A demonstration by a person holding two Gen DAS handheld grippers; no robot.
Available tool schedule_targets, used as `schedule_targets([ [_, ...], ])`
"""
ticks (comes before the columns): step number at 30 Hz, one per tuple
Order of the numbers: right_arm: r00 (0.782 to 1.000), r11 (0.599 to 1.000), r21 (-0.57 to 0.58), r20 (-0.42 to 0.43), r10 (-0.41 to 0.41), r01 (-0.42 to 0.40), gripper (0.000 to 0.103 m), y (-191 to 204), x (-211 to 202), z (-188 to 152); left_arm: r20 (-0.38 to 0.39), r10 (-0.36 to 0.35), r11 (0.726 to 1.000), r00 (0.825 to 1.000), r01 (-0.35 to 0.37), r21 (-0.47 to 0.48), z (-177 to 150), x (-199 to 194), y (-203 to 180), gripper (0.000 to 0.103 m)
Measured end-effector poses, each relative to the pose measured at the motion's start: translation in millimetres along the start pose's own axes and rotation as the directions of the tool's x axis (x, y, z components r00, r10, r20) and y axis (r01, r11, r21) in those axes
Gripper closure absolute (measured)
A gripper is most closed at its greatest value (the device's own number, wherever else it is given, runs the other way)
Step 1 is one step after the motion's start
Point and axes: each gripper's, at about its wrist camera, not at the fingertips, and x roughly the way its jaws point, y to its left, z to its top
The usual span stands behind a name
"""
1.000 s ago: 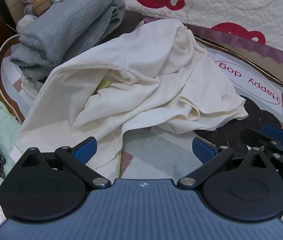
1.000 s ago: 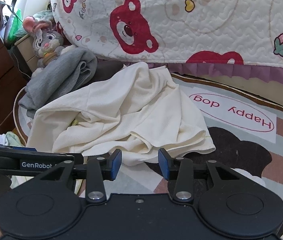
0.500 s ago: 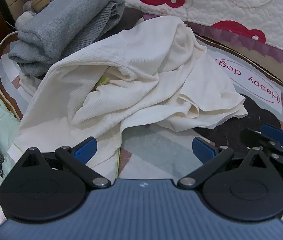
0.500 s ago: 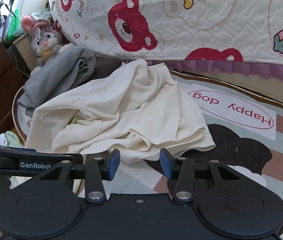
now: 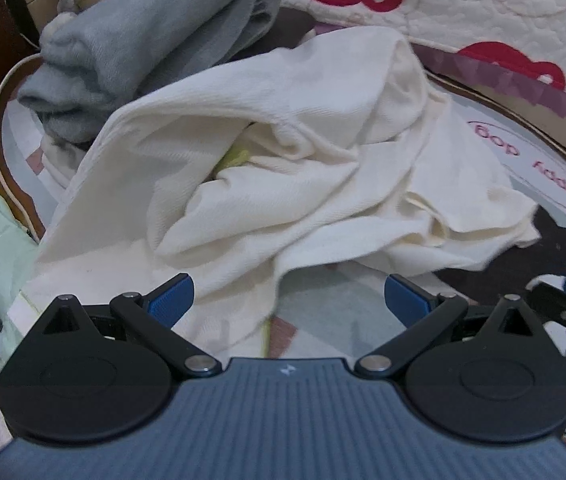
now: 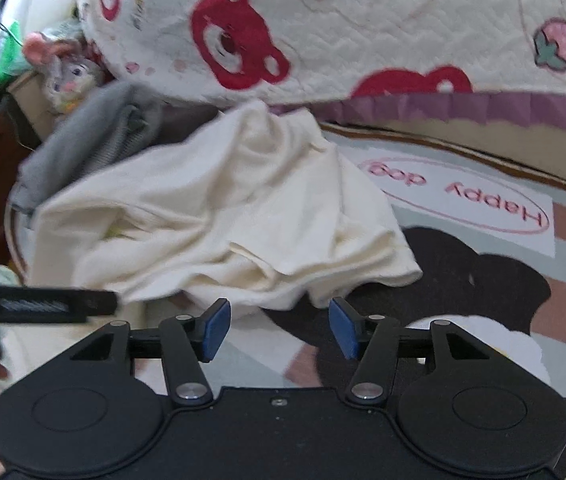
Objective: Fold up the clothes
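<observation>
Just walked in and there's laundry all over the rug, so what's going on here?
A person is holding a two-finger tool in each hand, about to fold clothes. Both the left tool and the right tool are open and empty, poised at the near edge of a crumpled cream shirt lying on the "Happy dog" rug. A grey sweater lies bunched behind the shirt. Nothing is gripped, and no fold has been made yet.

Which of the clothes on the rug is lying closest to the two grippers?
The cream garment, crumpled just ahead of both open grippers; the grey sweater sits folded farther back by the stuffed bunny.
</observation>
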Motion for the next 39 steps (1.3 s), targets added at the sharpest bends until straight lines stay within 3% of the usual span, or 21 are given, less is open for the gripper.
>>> schedule_targets([
  [5,0.999,1.000,0.022,-0.034,0.010,-0.009,0.043,-18.9,18.5,-5.4,0.067,0.022,1.000,0.997,-0.023,0.006,1.4,13.7,17.7,0.006],
  [8,0.999,0.997,0.064,-0.037,0.040,-0.038,0.043,-32.4,27.7,3.3,0.064,-0.011,1.000,0.998,0.010,0.023,8.2,21.8,24.9,0.042],
  [9,0.998,0.997,0.071,-0.038,0.043,-0.040,0.043,-36.3,31.0,7.7,0.059,-0.026,0.999,0.998,0.024,0.031,10.7,24.5,27.0,0.045],
  [11,0.998,0.996,0.073,-0.039,0.059,-0.056,0.045,-42.0,37.7,19.0,0.085,-0.040,0.998,0.996,0.037,0.042,13.2,25.9,31.4,0.048],
  [16,0.982,0.982,0.067,-0.056,0.179,-0.176,0.086,-28.7,51.9,40.9,0.147,-0.079,0.995,0.986,0.070,0.066,19.7,29.2,43.2,0.048],
  [20,0.974,0.974,-0.056,-0.074,0.214,-0.218,0.088,8.5,66.7,47.1,0.150,-0.162,0.984,0.975,0.170,-0.046,28.1,36.9,72.7,0.047],
  [22,0.972,0.969,-0.088,-0.076,0.224,-0.230,0.080,26.0,82.3,46.8,0.125,-0.153,0.985,0.980,0.162,-0.065,28.0,43.7,81.1,0.047],
  [24,0.968,0.969,-0.060,-0.090,0.235,-0.241,0.046,34.3,102.3,48.5,0.127,-0.118,0.990,0.985,0.126,-0.060,23.0,46.0,85.6,0.047],
  [28,0.962,0.965,0.061,-0.086,0.259,-0.254,0.044,37.5,136.7,60.0,0.162,-0.074,0.994,0.984,0.085,-0.061,12.3,45.6,97.5,0.047],
  [32,0.969,0.959,0.161,-0.038,0.243,-0.234,0.042,26.7,152.7,88.7,0.160,-0.151,0.982,0.975,0.167,-0.091,6.1,54.8,112.1,0.045],
  [37,0.985,0.955,0.241,0.034,0.170,-0.173,0.028,3.8,162.6,132.6,0.081,-0.256,0.953,0.963,0.266,-0.146,6.1,81.6,111.5,0.042],
  [39,0.980,0.959,0.208,-0.002,0.198,-0.193,0.009,3.8,179.8,145.0,0.062,-0.274,0.943,0.960,0.280,-0.179,4.1,90.8,111.8,0.042],
])
